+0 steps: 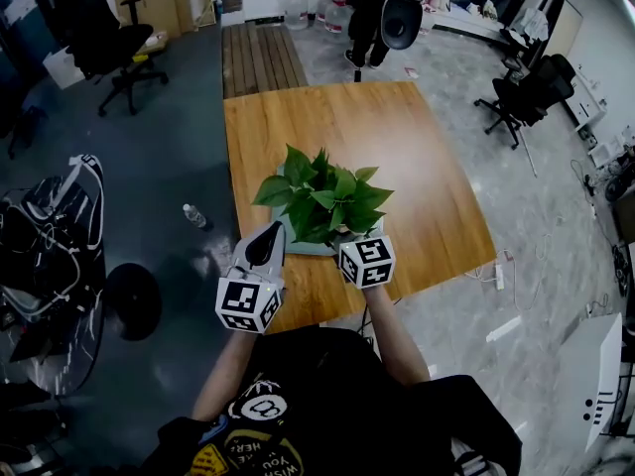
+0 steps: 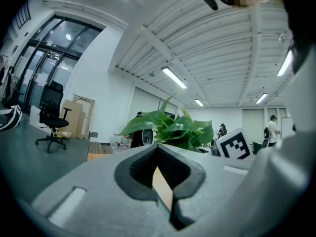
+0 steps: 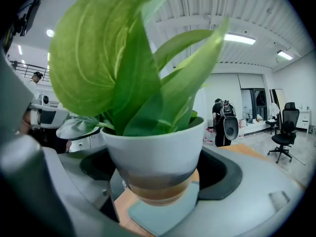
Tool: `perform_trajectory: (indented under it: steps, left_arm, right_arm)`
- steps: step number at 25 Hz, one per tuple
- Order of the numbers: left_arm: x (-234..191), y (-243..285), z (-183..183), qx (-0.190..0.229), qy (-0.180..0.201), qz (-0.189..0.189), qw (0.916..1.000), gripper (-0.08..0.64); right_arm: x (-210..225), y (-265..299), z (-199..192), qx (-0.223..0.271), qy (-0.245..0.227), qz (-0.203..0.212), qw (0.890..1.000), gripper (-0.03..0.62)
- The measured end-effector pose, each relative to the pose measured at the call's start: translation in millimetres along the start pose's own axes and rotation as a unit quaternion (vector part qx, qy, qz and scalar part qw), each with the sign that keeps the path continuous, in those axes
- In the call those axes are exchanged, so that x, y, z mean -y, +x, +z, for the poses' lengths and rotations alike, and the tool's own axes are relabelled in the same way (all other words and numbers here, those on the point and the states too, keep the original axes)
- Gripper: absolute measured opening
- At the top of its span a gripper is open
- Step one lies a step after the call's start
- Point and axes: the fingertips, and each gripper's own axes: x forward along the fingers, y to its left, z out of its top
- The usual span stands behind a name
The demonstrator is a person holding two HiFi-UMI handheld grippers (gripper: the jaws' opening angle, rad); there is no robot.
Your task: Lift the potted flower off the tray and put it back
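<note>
The potted flower (image 1: 322,201), a leafy green plant in a white pot (image 3: 153,152), stands over a flat grey-blue tray (image 1: 306,249) near the front edge of the wooden table (image 1: 397,157). My right gripper (image 1: 355,240) reaches in under the leaves. In the right gripper view its jaws sit against both sides of the pot, whose base is at the tray (image 3: 163,220). I cannot tell whether a gap shows under it. My left gripper (image 1: 274,229) hovers just left of the tray, jaws shut and holding nothing. In the left gripper view the plant (image 2: 173,127) rises beyond its jaws.
The table's front edge (image 1: 327,317) lies right under both grippers. A water bottle (image 1: 195,216) lies on the floor to the left, beside cables and gear (image 1: 50,246). Office chairs (image 1: 104,38) stand around. A person (image 1: 372,13) stands beyond the far table end.
</note>
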Motion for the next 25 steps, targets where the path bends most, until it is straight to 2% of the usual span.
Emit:
perform_trajectory:
  steps: [3,7,17,25]
  left_arm:
    - [-1.5,0.4,-0.1,-0.003,0.003,0.006,1.0000,-0.002]
    - [-3.4,-3.4,4.9,0.016,-0.008,0.009,0.9998,-0.002]
    - [-6.9,-2.3,-2.3,0.004,-0.013,0.019,0.9997,-0.002]
    - [-25.2,11.2,-27.8,-0.013,-0.008,0.035,0.9993,-0.003]
  right_arm:
    - [-1.8,2.0,2.0,0.001,-0.001,0.005,1.000,0.502]
    - [-3.8,4.7,-0.7,-0.002,0.001,0.011,1.000,0.502]
    - [-2.1,11.1,-6.6,-0.007,0.006,0.020,1.000,0.502]
    - [9.5,55.0,-46.2,-0.003,0.008,0.028,1.000,0.502]
